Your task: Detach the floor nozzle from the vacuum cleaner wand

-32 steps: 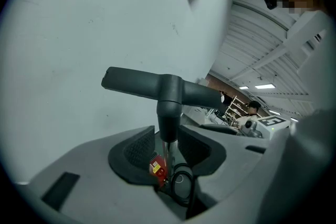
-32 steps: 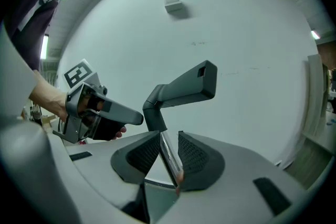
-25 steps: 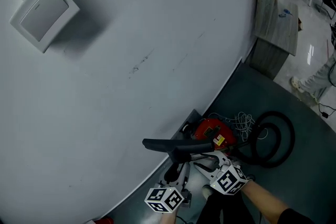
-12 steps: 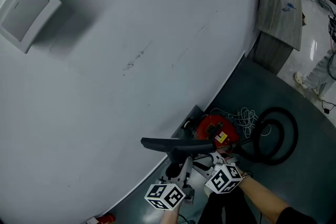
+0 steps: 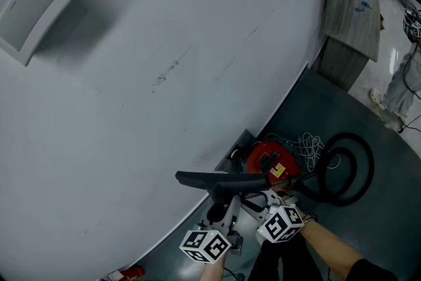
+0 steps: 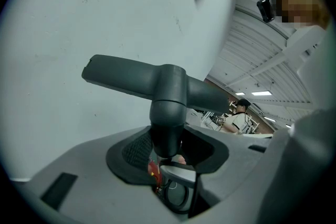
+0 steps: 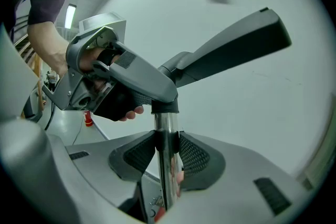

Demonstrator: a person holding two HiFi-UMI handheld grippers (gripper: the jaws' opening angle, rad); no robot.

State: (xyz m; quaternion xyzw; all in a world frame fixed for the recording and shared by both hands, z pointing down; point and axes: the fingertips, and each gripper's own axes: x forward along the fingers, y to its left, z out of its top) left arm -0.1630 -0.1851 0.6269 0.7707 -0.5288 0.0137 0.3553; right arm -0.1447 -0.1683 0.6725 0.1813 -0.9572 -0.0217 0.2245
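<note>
Left gripper (image 6: pixel 168 147) clamps the nozzle (image 6: pixel 131 73) neck, right gripper (image 7: pixel 167 157) has just tightened on the wand (image 7: pixel 166 120); next, likely pull them straight apart.

- My left claw (image 6: pixel 167 152): grey moulded shell, black ribbed pads (image 6: pixel 136 149), black-and-white marker cube (image 5: pixel 205 247).
- My right claw (image 7: pixel 167 157): same grey and black.
- Dark sleeve (image 5: pixel 360 269), right arm.

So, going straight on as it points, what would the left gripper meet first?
The dark grey plastic floor nozzle: its neck sits between the jaws, apparently gripped. Behind it, likely the plain white wall.
</note>
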